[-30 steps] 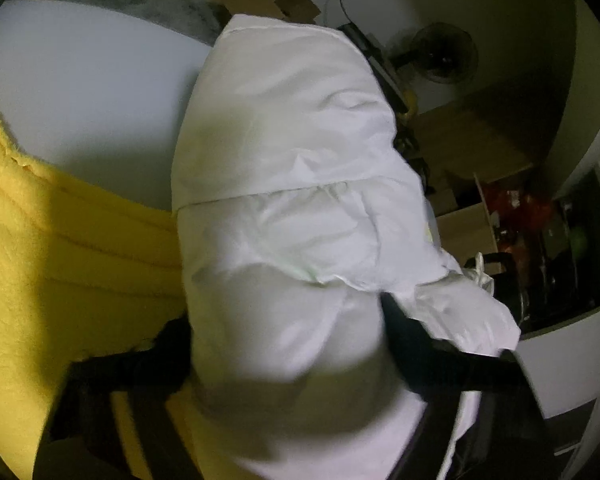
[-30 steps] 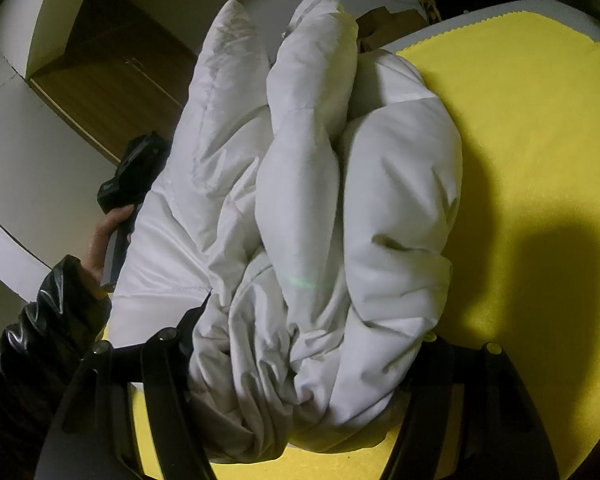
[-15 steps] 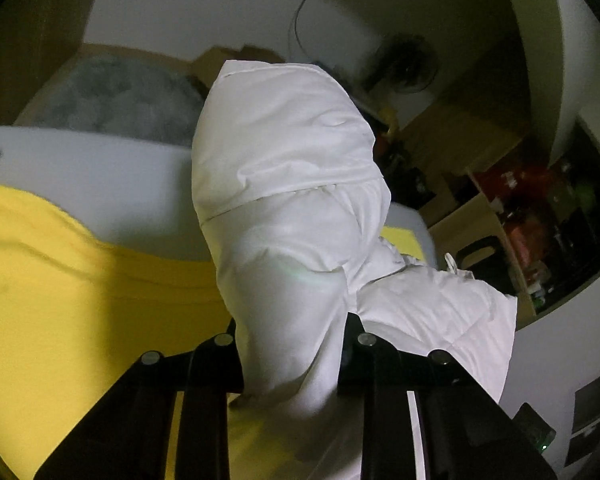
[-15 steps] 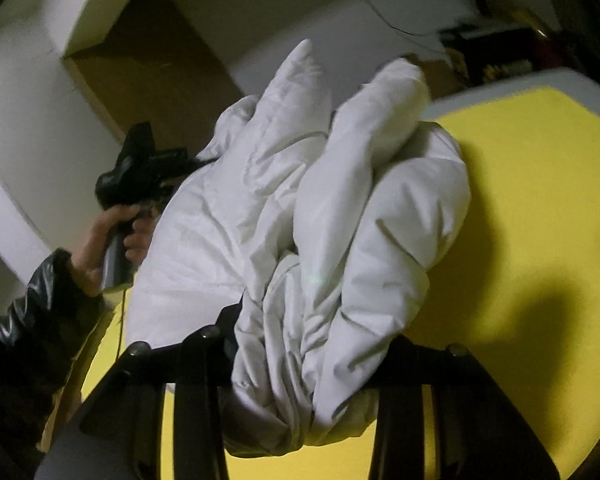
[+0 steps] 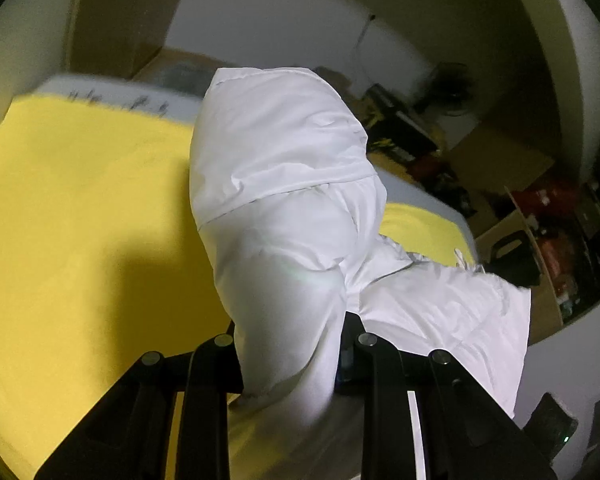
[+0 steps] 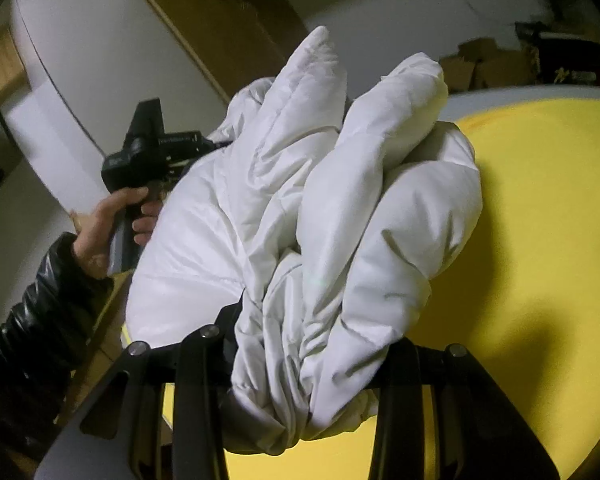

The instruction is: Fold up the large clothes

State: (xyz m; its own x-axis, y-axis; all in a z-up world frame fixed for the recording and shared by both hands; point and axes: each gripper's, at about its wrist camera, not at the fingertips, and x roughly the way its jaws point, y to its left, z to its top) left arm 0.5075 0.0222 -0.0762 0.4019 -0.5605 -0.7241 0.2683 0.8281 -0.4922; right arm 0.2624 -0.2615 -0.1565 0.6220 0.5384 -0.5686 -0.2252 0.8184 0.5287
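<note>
Both pairs of jaws were clamped on the white padded garment (image 5: 284,184): the left gripper (image 5: 292,344) pinched one thick roll of it at 6 o'clock in its own view, and the right gripper (image 6: 308,344) squeezed a bunched wad of several folds at 6 o'clock in the right wrist view. The garment hung in the air between the two tools, raised off the yellow cover (image 6: 540,240), which spread beneath and to 3 o'clock of the bundle in the right view and from 8 to 10 o'clock in the left view. At 9 o'clock in the right view the person's left hand (image 6: 100,232) gripped the handle of the other tool, just beside the cloth.

By my judgement the step in hand was a lift and carry, to lay the garment out again before a fold; no neat fold showed yet, only crumpled rolls. The next move would call for lowering it over the middle of the cover and drawing the two grippers apart, so the cloth spreads flat rather than landing in a heap.

Open yellow surface lay broad at 3 o'clock in the right view. The cover's far edge ran at 1 o'clock there, with boxes (image 6: 480,64) beyond it; the clutter on the shelves (image 5: 560,216) stood at 3 o'clock in the left view.
</note>
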